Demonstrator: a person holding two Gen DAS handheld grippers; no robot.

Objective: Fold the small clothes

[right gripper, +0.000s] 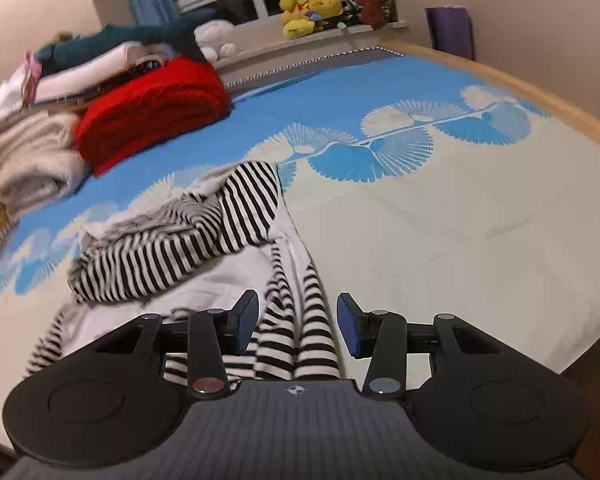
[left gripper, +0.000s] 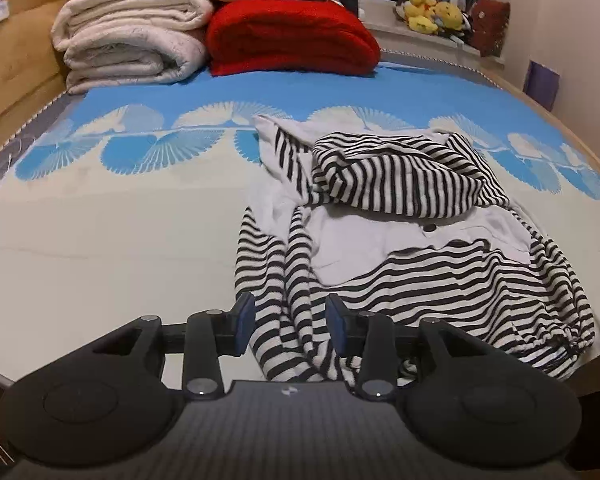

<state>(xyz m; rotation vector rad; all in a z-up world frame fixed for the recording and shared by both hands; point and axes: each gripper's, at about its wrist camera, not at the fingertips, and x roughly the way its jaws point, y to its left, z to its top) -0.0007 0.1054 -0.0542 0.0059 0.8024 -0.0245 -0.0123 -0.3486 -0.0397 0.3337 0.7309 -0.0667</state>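
The striped garment [left gripper: 400, 232], a black-and-white hooded top with a white lining, lies crumpled on the bed cover [left gripper: 120, 240], on the pale band of the cover just short of its blue fan-pattern border, and well short of the red blanket [left gripper: 292, 40] and the cream blanket [left gripper: 128, 40] stacked at the far side. Its long axis runs from the bunched hood [left gripper: 404, 176] at the far end back toward the near bed edge, where the striped sleeves and hem trail. The left gripper [left gripper: 290, 320] hangs above the garment's near left part, its blue pads apart, with a striped sleeve [left gripper: 288, 304] showing in the gap but not pressed by either pad. The right gripper [right gripper: 298, 324] hangs over the garment's near right part, its pads likewise apart, with striped folds [right gripper: 300, 320] below the gap and no pad bearing on them. So the garment lies ahead of and under both sets of fingers, each hand sitting over its own side, neither clearly nearer. Judging from this, the next move calls for a pinch on each side's cloth and a spread outward before any fold. Open room is good: bare cover stretches to the left of the garment in the left wrist view and to its right in the right wrist view; the near bed edge is close behind the garment, so dragging toward it risks cloth sliding off
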